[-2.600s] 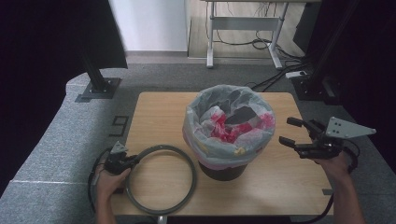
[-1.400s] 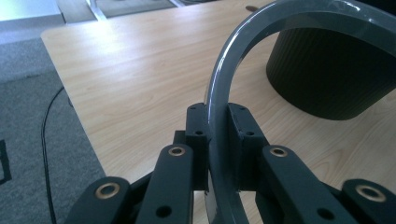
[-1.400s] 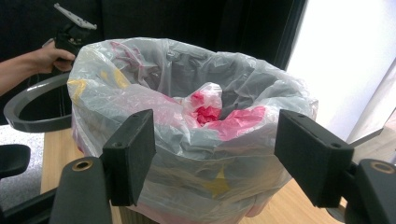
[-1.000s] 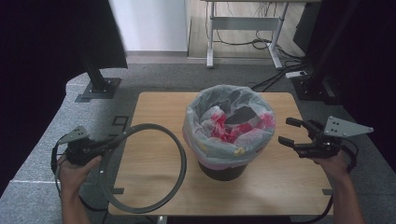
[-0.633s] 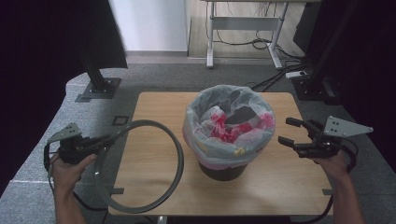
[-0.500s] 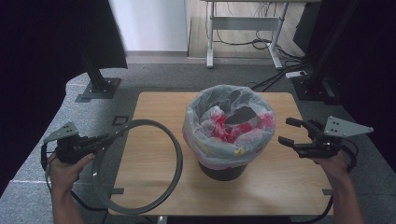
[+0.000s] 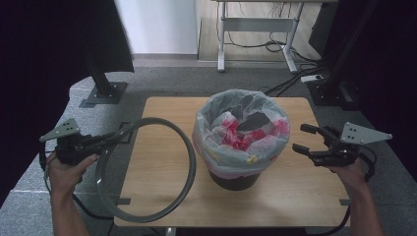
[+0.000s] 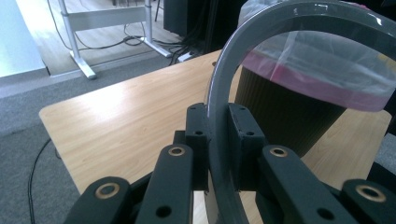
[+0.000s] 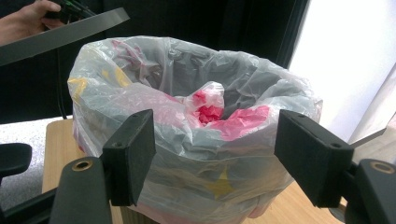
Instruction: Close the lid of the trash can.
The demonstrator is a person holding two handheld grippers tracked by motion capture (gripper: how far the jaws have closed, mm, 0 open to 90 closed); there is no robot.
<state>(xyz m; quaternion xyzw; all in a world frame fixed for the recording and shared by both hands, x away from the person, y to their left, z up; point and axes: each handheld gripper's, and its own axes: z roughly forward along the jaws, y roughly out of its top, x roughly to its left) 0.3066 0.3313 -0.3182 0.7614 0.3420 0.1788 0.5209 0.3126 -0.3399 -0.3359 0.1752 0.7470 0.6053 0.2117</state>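
**Desk editor:** What do the left tongs (image 7: 114,138) have hold of?

**Photographer:** A large grey ring (image 7: 145,169), the kind that clamps a liner onto a bin. In the left gripper view the two jaws are pinched tight on its flat band (image 8: 219,116), which rises from between them and arches over to the right. The ring is tilted, not flat: the end at the tongs is raised, and the far arc hangs low over the near edge of the desk (image 7: 162,115). Its plane slopes down and away from the left tongs, toward the person.

**Desk editor:** And the right tongs (image 7: 304,138)?

**Photographer:** Jaws wide apart, gripping nothing. They point level at the bin (image 7: 233,178), just short of the grey liner bag (image 7: 241,142) that billows over its rim. In the right gripper view the bag (image 9: 196,140) sits straight ahead between the two pads, not touching either.

**Desk editor:** Where is the ring relative to the bin?

**Photographer:** Between the left tongs and the bin, its right arc just beside the bag.

**Desk editor:** What has changed?

**Photographer:** Earlier the ring lay flat on the desk, in front of the bin. Since then the left hand (image 7: 69,169) has lifted it and drawn it out past the desk's left edge, and it has kept rising. The right hand (image 7: 350,173) has held its place.
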